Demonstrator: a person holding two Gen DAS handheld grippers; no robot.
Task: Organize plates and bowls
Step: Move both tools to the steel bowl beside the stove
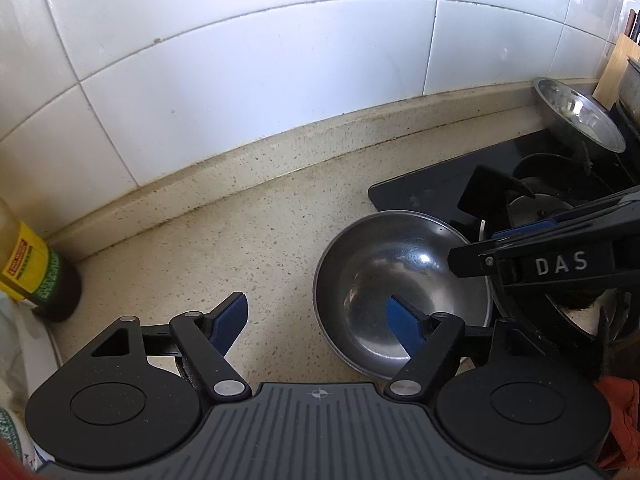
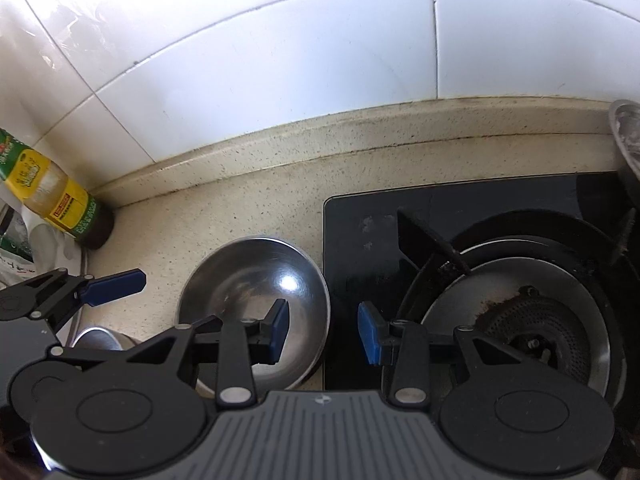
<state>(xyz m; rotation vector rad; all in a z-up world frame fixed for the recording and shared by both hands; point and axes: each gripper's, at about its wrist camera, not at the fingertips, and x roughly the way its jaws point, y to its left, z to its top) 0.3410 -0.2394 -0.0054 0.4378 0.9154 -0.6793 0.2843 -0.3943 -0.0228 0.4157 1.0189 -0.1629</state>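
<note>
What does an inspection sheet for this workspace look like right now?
Surface: speckled beige countertop, stained along the back ledge.
Job's things: steel bowl upright beside the stove; second steel bowl tilted at the back of the stove.
Clutter: oil bottle in the corner; wooden board against the wall.
Grippers: left gripper open, one finger over the steel bowl, nothing held; right gripper open, straddling the steel bowl's rim next to the stove, pads not pressing.
Cables: nothing seen.
Surroundings: white tiled wall; black gas stove, burner unlit.
</note>
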